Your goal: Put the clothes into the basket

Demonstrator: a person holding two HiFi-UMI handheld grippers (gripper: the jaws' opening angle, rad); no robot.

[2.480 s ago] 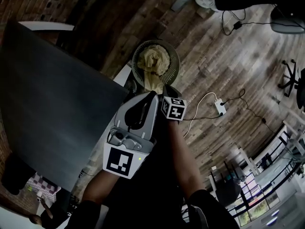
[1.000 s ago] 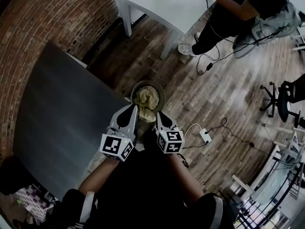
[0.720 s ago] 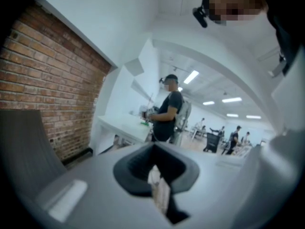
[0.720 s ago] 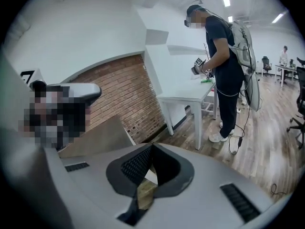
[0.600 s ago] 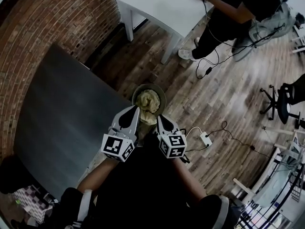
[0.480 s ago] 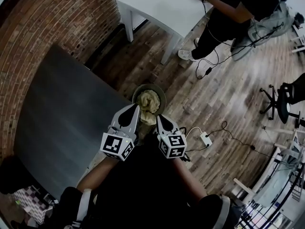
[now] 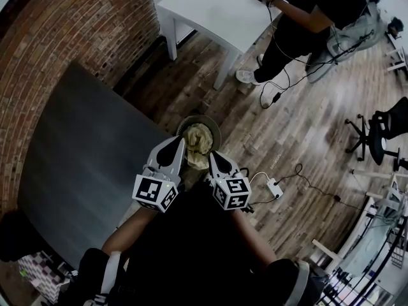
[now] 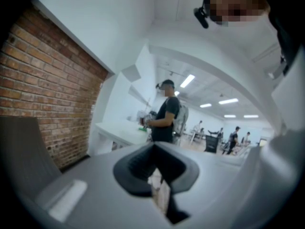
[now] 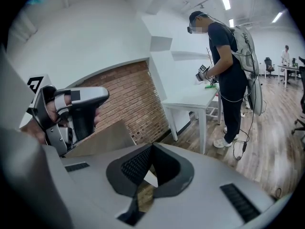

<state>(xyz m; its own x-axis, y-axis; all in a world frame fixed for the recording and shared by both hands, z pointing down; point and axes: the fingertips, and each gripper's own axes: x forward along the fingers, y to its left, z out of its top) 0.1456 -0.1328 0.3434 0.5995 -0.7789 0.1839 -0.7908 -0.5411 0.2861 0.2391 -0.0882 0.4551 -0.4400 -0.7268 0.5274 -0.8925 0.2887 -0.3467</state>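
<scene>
Up come both pairs of tongs since a second ago, pulled in close to the person's chest, and the whole view has climbed with them. The basket (image 7: 218, 130) filled the middle of the head view a couple of seconds back, with the tongs right down at its rim. Now it sits small on the wooden floor (image 7: 306, 132), at twelve o'clock from the tips. The clothes (image 7: 199, 139) haven't budged: same beige bundle heaped inside, one fold spilling over the near rim towards six o'clock.

Left tongs (image 7: 179, 142): tips pressed together, nothing pinched between them in the left gripper view. Right tongs (image 7: 213, 154): closed tight too, and empty, with only floor showing under the pads. They hang side by side, well apart from the basket, both pointing forward and a little down. I read that as a finished drop. The cloth is in, so there's no reason to stay low, and closed tongs near the body look like a resting carry.

The basket stands just off the corner of the dark tabletop (image 7: 83, 164), which lies at nine o'clock. Handy placement, I'd say, so clothes can go off the edge and straight down, and I see no garment left up there. At one o'clock there's a white tabletop (image 7: 217, 11) with another person (image 7: 312, 14) working beside it. A power strip (image 7: 275, 187) lies at three o'clock of the right tongs.
</scene>
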